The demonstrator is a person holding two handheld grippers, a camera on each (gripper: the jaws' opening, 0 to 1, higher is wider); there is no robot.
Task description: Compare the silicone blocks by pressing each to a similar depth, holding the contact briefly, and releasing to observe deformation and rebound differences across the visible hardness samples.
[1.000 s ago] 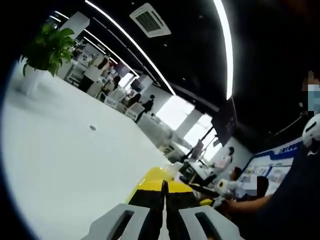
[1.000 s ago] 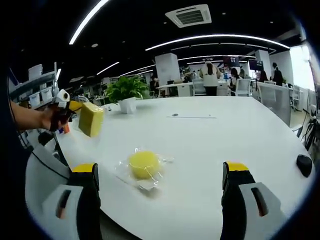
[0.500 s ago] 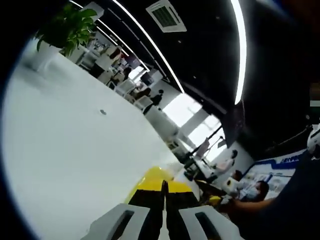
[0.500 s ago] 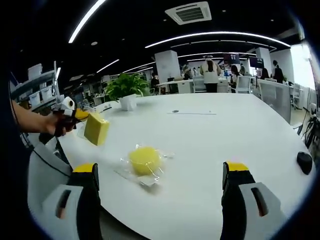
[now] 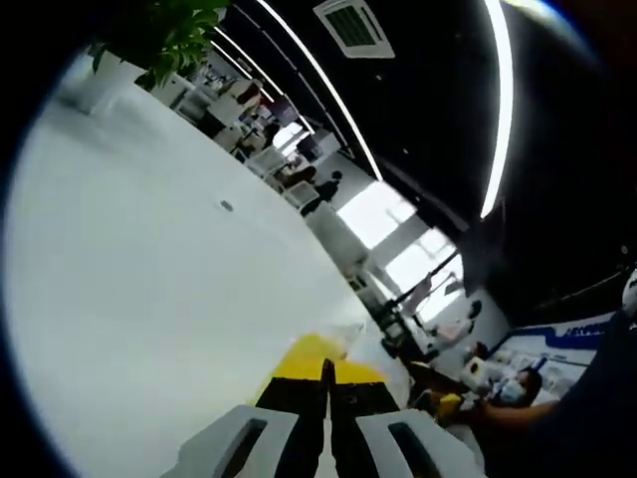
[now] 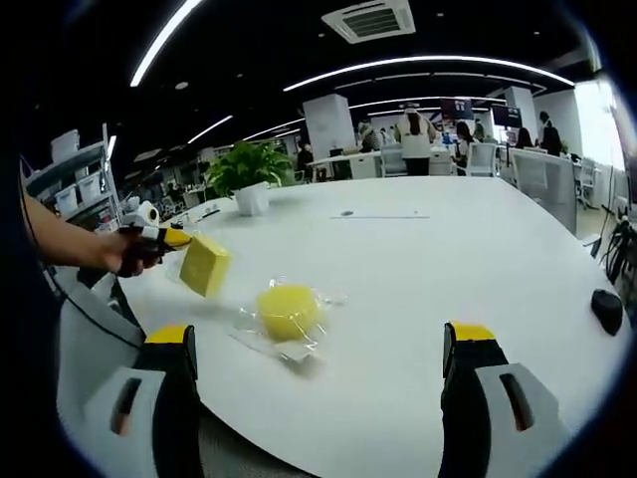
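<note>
While we carry the pale yellow rectangular silicone block (image 6: 205, 265), the comparison is barely begun.
Our left hand-held gripper (image 6: 171, 239) is clamped on that block, above the white bench (image 6: 418, 259) and beside the round yellow silicone block in clear wrapping (image 6: 288, 310). Our right hand-held gripper (image 6: 318, 366) stands wide apart, holding nothing. We judge the slick wrapping could let the round sample skid when pressed, spoiling equal depth.
</note>
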